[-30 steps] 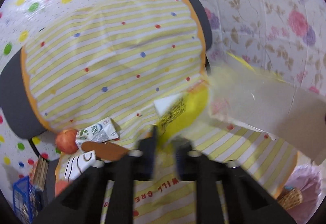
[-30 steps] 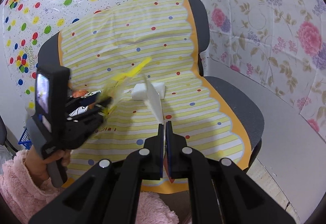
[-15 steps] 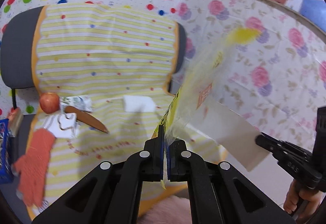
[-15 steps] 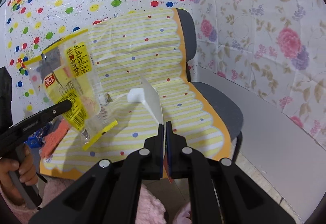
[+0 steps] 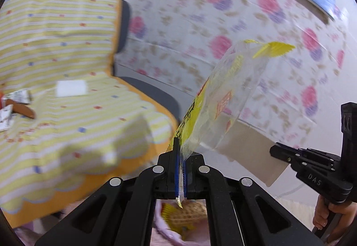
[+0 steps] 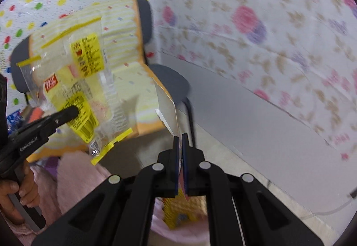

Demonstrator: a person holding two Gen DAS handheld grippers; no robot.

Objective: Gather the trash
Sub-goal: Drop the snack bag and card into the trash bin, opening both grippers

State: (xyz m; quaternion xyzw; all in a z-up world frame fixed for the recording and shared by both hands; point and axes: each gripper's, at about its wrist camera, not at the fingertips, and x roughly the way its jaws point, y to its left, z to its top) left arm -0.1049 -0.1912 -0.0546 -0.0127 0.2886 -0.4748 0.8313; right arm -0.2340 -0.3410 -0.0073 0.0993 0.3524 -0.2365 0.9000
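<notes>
My left gripper [image 5: 180, 150] is shut on a clear and yellow plastic wrapper [image 5: 225, 94], which stands up to the right above the fingers. The wrapper also shows in the right wrist view [image 6: 82, 80], pinched by the left gripper [image 6: 73, 112]. My right gripper [image 6: 180, 137] is shut on a flat piece of white-grey card [image 6: 167, 107]; the card also shows in the left wrist view [image 5: 250, 154], held by the right gripper [image 5: 273, 150]. Both grippers are off the chair's right edge, above a wicker basket [image 5: 183, 214] holding yellow trash.
An office chair with a yellow striped cover [image 5: 67, 112] carries a white sponge [image 5: 71, 88], a small carton [image 5: 20, 96] and a brown item [image 5: 22, 112]. A floral wall covering [image 6: 267, 33] is to the right. The basket [image 6: 183, 210] has a pink liner.
Both grippers have swung right, away from the chair seat, carrying the wrapper and the card. The basket has come into view below both grippers.
</notes>
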